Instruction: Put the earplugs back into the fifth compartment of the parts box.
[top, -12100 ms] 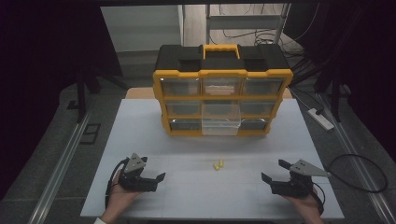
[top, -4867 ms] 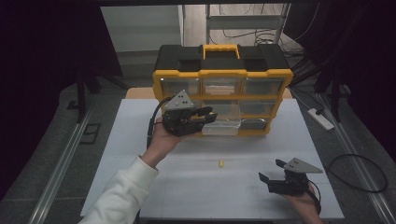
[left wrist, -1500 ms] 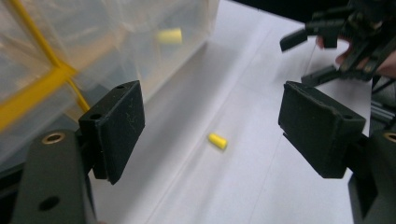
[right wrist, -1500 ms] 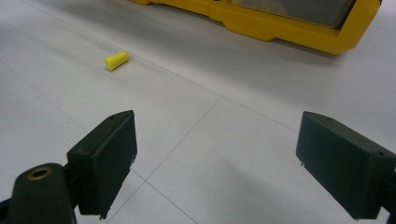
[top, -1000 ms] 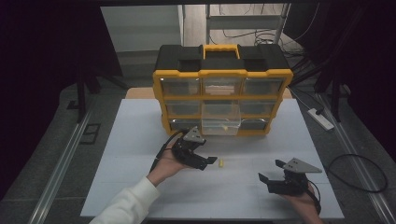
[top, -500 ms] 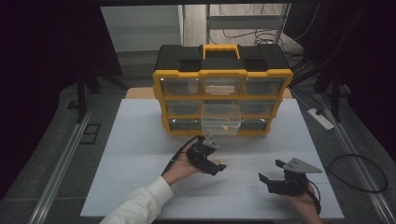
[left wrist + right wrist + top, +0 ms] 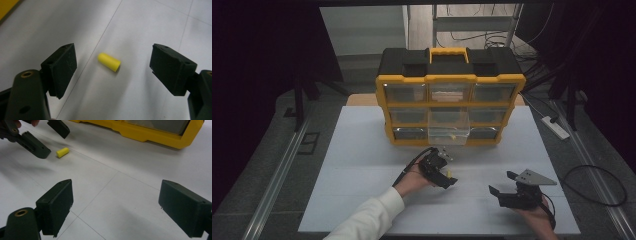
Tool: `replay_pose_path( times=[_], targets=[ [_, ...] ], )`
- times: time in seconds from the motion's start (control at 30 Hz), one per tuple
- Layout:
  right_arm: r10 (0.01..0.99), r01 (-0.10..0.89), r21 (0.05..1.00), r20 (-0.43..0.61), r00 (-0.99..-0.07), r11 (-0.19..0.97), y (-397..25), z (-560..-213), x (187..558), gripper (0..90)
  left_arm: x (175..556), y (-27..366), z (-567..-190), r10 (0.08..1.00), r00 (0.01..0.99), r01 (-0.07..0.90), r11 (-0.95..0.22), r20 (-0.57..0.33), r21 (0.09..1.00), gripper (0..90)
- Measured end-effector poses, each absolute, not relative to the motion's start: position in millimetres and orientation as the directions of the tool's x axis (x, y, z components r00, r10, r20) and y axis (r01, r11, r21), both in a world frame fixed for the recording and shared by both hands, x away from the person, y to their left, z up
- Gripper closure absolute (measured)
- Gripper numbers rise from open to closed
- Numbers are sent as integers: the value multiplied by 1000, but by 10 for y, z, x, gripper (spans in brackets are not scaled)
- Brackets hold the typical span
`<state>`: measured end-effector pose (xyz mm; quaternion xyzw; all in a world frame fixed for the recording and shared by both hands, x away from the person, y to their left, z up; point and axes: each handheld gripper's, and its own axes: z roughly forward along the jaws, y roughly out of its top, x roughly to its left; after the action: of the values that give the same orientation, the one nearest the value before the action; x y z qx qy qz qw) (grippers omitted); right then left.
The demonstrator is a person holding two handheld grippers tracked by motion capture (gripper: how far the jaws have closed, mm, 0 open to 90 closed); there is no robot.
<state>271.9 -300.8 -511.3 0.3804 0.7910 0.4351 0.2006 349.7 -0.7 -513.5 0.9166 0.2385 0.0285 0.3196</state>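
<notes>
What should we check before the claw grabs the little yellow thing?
1. Left claw open wide: ok.
2. Yellow piece lies between its jaws, untouched: ok.
3. Piece lies flat on the white table, nothing crowding it: ok.
4. Jaws low enough to pinch it: cannot tell.
5. Middle drawer of the yellow organizer pulled out: ok.
6. Right claw open and apart from the piece: ok.
</notes>
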Motion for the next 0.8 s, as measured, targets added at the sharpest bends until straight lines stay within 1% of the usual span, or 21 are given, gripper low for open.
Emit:
replay_pose_path(
  times=[0.17, 0.27, 0.3, 0.53, 0.57, 0.67, 0.8],
  targets=[
    [777, 428, 841, 15, -629, 331, -3010, -5113, 2720, 131, 3525, -44, -5179, 457, 884, 422, -690, -98, 588, 218],
    [777, 426, 842, 13, -629, 331, -3010, -5112, 2719, 131, 3529, -64, -5199, 459, 884, 422, -694, -94, 584, 255],
    [777, 425, 842, 12, -629, 331, -3010, -5112, 2718, 131, 3526, -74, -5209, 456, 886, 416, -700, -86, 581, 255],
    [777, 421, 845, 9, -629, 331, -3013, -5109, 2718, 131, 3511, -81, -5205, 463, 885, 402, -713, -45, 574, 410],
    [777, 420, 845, 9, -630, 330, -3012, -5109, 2718, 131, 3507, -81, -5201, 462, 886, 398, -716, -38, 574, 448],
    [778, 419, 846, 8, -628, 330, -3014, -5107, 2717, 131, 3489, -85, -5191, 456, 889, 394, -717, -40, 575, 602],
    [779, 419, 846, 6, -627, 330, -3015, -5105, 2716, 131, 3473, -84, -5178, 439, 898, 379, -729, -35, 571, 722]
  ],
)
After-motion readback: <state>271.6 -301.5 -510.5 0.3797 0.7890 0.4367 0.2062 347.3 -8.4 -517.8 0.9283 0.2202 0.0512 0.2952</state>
